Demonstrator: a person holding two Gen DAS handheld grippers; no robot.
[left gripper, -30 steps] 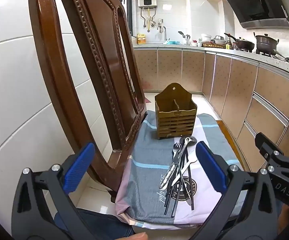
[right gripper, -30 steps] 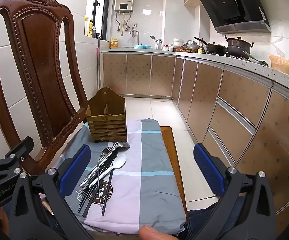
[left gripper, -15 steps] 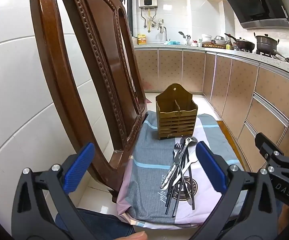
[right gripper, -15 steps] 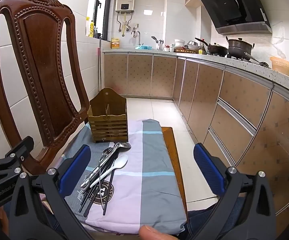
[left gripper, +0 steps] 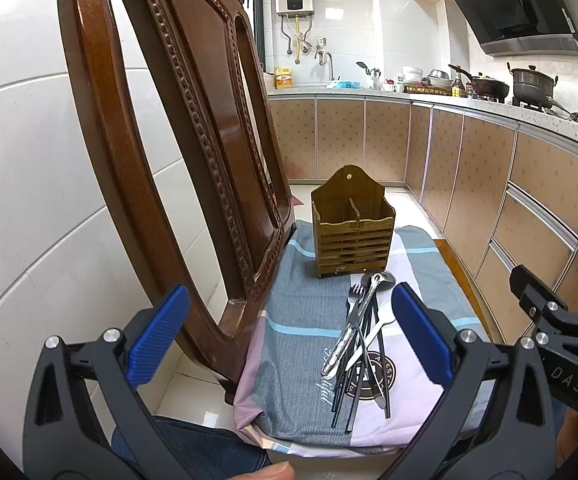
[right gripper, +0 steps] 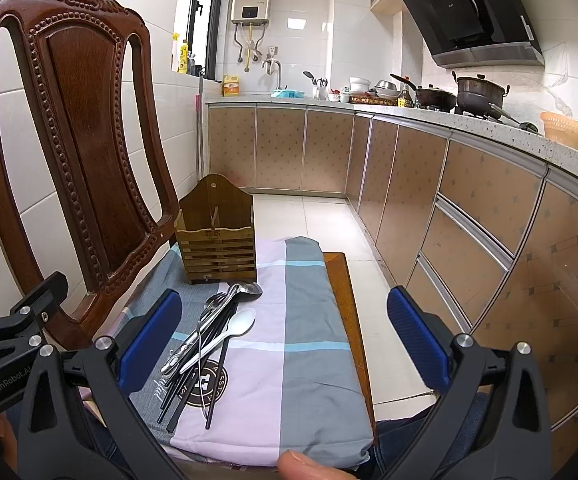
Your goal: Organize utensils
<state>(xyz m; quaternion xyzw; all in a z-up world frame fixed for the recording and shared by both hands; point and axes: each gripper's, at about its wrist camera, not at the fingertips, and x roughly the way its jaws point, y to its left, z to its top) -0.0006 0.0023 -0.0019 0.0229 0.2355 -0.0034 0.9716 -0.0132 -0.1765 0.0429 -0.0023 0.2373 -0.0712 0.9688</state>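
Observation:
A heap of utensils (left gripper: 363, 330) lies on the cloth-covered chair seat: a fork, metal spoons, a white spoon (right gripper: 236, 325) and several black chopsticks (right gripper: 193, 376). Behind the utensils (right gripper: 209, 332) stands a brown slatted wooden holder (left gripper: 352, 229) with two compartments, upright and empty as far as I can see; the holder (right gripper: 218, 237) also shows in the right wrist view. My left gripper (left gripper: 289, 340) hangs open, above and in front of the heap. Wide open too, my right gripper (right gripper: 285, 336) hovers over the cloth just right of the utensils. Neither holds anything.
The carved wooden chair back (left gripper: 177, 128) rises close on the left. A striped grey, lilac and blue cloth (right gripper: 309, 320) covers the seat. Kitchen cabinets (right gripper: 469, 216) run along the right, tiled floor (right gripper: 321, 216) lies beyond. A person's knees and a fingertip (right gripper: 301, 465) are at the bottom edge.
Both views have shifted slightly; the chair back and holder sit a little differently in frame. The utensils have not moved and both grippers stay open.

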